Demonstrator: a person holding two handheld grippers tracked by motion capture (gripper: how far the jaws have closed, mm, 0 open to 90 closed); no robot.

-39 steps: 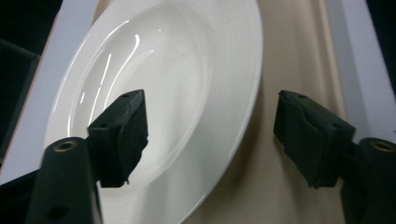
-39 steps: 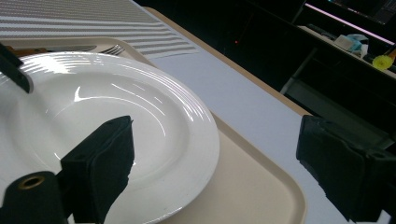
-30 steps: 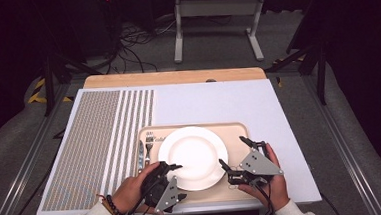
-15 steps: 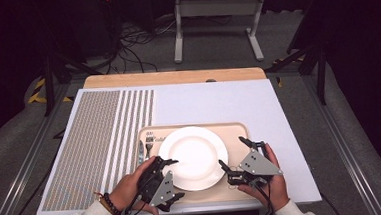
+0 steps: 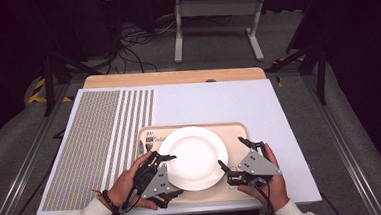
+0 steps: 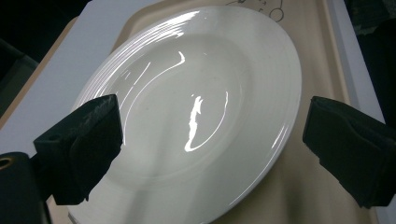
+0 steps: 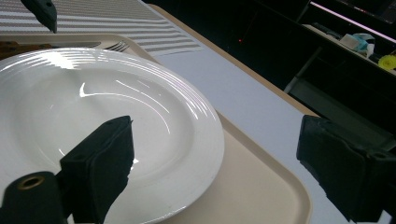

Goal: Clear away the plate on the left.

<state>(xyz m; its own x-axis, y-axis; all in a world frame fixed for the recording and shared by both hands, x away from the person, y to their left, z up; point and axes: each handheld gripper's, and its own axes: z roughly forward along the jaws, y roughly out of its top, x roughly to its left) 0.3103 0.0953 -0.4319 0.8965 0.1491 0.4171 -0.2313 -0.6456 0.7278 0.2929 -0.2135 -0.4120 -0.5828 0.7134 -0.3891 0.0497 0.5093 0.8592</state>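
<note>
Both jaws spread: left gripper just opened, right gripper too, flanking white plate on tray. Risk: glossy rim slips if pinched shallow.

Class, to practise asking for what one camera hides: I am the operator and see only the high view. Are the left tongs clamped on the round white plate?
Observer: No. In the left gripper view the left tongs stand wide apart, having just been opening. Their black pads squeeze nothing, and the round white ceramic plate lies between them.
Operator: And the right tongs?
Observer: The right gripper view shows the right tongs open too. One pad hangs over the plate and the other sits out by the rim of the beige plastic tray.
</note>
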